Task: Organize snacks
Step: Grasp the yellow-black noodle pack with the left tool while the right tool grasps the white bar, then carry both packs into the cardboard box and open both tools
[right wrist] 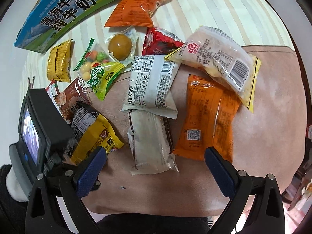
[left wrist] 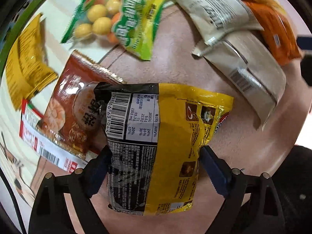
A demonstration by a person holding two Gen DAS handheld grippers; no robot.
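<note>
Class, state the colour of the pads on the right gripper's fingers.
Blue pads, clearest in the right wrist view.

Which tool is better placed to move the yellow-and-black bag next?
Left. The left tool already straddles the yellow-and-black bag, a pad at each edge. The right tool hangs open over the white packet.

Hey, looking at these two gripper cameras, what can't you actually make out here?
- Left wrist view: the white packets at the top are motion-blurred, so their print is unreadable.
- Left wrist view: the brown shrimp packet is partly covered by the yellow-and-black bag.
- Right wrist view: the left gripper's fingers are hidden behind its own camera body.
</note>
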